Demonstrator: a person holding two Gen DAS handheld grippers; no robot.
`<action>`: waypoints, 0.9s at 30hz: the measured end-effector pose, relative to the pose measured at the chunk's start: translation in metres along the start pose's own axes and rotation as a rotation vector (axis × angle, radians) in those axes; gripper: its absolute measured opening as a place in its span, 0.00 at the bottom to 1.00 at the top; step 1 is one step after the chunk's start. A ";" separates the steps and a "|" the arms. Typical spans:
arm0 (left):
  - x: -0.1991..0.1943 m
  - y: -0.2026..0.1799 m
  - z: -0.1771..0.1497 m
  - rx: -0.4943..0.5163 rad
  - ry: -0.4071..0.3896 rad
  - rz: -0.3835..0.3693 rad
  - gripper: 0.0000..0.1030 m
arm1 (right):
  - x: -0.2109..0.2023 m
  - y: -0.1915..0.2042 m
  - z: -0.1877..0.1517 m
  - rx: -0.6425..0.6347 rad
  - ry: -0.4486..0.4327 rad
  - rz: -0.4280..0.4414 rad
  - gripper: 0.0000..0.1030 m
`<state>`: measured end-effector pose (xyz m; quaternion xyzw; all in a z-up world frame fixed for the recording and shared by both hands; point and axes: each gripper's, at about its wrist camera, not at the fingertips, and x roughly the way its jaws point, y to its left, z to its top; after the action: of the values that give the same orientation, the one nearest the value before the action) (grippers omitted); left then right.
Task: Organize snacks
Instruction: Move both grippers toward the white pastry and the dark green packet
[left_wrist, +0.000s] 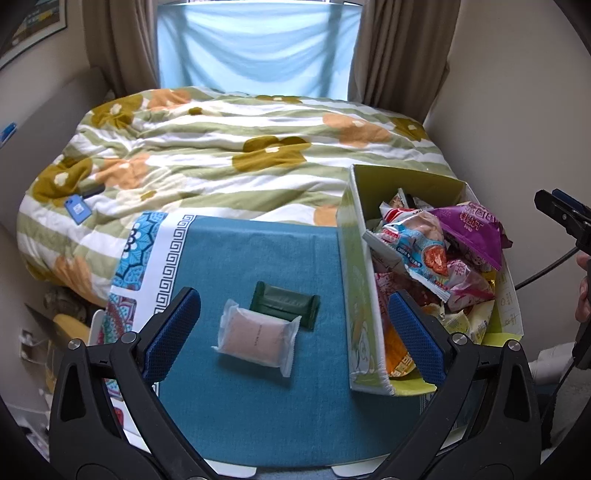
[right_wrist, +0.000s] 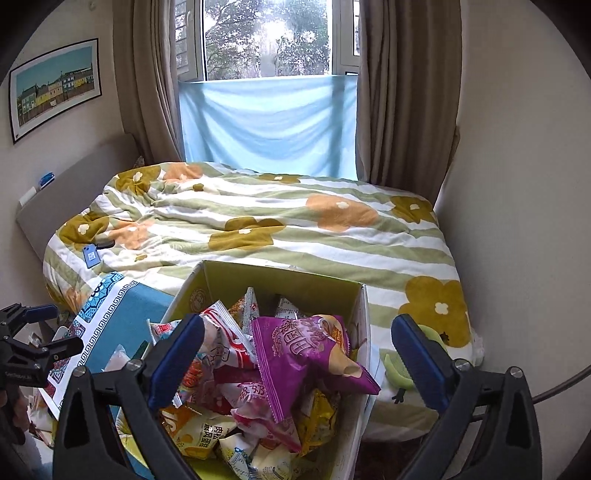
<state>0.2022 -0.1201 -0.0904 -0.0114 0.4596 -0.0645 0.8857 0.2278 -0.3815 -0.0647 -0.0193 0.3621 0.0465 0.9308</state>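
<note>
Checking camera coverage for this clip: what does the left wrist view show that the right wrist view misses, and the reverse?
Only the left wrist view shows the two packets laid out on the blue cloth: a pale pink snack packet and a dark green snack packet touching it behind.

Only the right wrist view shows the trees through the window and the whole framed picture.

Both show the snack box heaped with packets, the purple chip bag on top, the floral duvet, and both open tongs, left and right.

Bare teal cloth (left_wrist: 258, 387) around two packets (left_wrist: 273, 321), box wall (left_wrist: 360, 295) hard on the right
</note>
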 end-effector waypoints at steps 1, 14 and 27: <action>-0.002 0.006 -0.004 -0.004 0.000 0.003 0.98 | -0.002 0.002 -0.002 0.002 -0.001 0.008 0.98; 0.016 0.062 -0.013 0.065 0.061 -0.089 0.98 | -0.020 0.075 -0.031 0.052 -0.017 0.045 0.98; 0.054 0.159 -0.006 0.235 0.193 -0.197 0.98 | -0.001 0.204 -0.074 0.222 0.050 -0.067 0.98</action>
<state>0.2448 0.0310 -0.1507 0.0536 0.5285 -0.2051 0.8220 0.1563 -0.1838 -0.1189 0.0705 0.3874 -0.0255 0.9189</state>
